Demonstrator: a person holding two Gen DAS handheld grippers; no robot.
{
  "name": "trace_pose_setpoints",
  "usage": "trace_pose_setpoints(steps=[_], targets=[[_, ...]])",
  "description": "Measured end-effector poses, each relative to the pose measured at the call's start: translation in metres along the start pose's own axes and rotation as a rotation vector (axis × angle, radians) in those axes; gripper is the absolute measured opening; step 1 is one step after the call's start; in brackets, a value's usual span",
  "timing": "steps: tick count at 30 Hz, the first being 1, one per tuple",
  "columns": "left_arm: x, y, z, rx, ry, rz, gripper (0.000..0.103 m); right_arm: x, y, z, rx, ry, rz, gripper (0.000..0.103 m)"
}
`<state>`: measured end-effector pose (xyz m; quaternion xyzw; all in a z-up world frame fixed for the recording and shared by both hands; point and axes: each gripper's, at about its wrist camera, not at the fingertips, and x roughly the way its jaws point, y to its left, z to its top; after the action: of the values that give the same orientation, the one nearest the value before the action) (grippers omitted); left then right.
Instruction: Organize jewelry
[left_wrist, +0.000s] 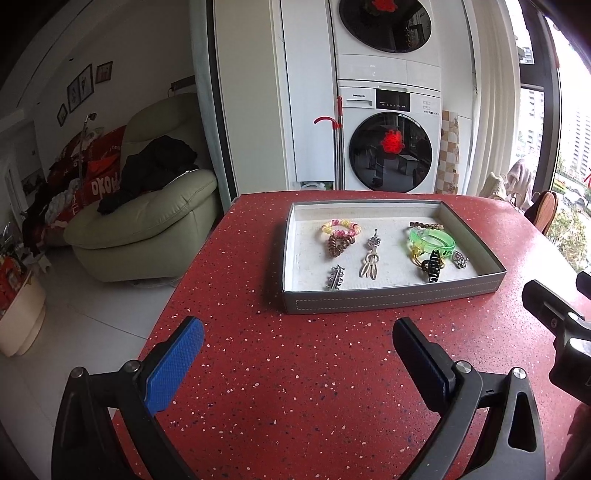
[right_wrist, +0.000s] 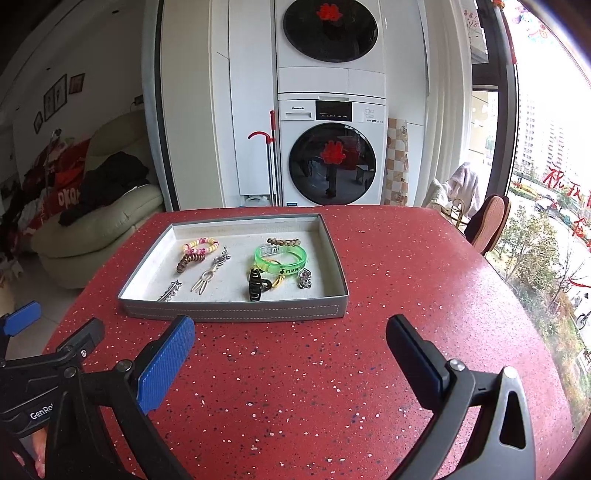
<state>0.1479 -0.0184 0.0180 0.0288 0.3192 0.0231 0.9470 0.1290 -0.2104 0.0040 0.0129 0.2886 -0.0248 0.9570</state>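
Left wrist view: your left hand-held gripper (left_wrist: 297, 341) is spread wide and empty, hovering over bare red tabletop (left_wrist: 295, 387) short of the tray. Right hand-held gripper (right_wrist: 290, 338) is the same: spread, holding nothing.

All the jewelry sits in the grey tray (right_wrist: 236, 312) toward the far edge of the tabletop, nearer its left side.

Handling, my estimate:
- Green bangle (right_wrist: 282, 260): stiff, slick plastic, light. Pinch across the band wall, not the outer curve.
- Black claw clip (right_wrist: 255, 284): rigid, sprung. Grip the body sides. It touches a yellow loop (right_wrist: 277, 283) that may drag along.
- Coil hair ties (right_wrist: 197, 251): soft, stretchy, tangled together, so they will likely lift as 1 clump.
- Silver hairpin (right_wrist: 210, 271) and silver leaf clip (right_wrist: 169, 290): thin, flat on the liner. Take them by the raised end.
- Small silver charm (right_wrist: 305, 278): tiny, easy to drop.

Hard to make out: the braided piece (right_wrist: 283, 241) at the back, bracelet or tie. Bangle hides part of the yellow loop. Tray's near wall cuts off the leaf clip's lower end. No target spot for sorting is visible.
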Motion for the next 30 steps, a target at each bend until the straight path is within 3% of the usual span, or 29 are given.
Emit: trace_pose_setpoints(steps=[30], targets=[[0.0018,-0.0017,-0.0015,-0.004,0.013,-0.003,0.103,0.0003,0.003,0.0013,-0.005,-0.003,0.005,0.103]])
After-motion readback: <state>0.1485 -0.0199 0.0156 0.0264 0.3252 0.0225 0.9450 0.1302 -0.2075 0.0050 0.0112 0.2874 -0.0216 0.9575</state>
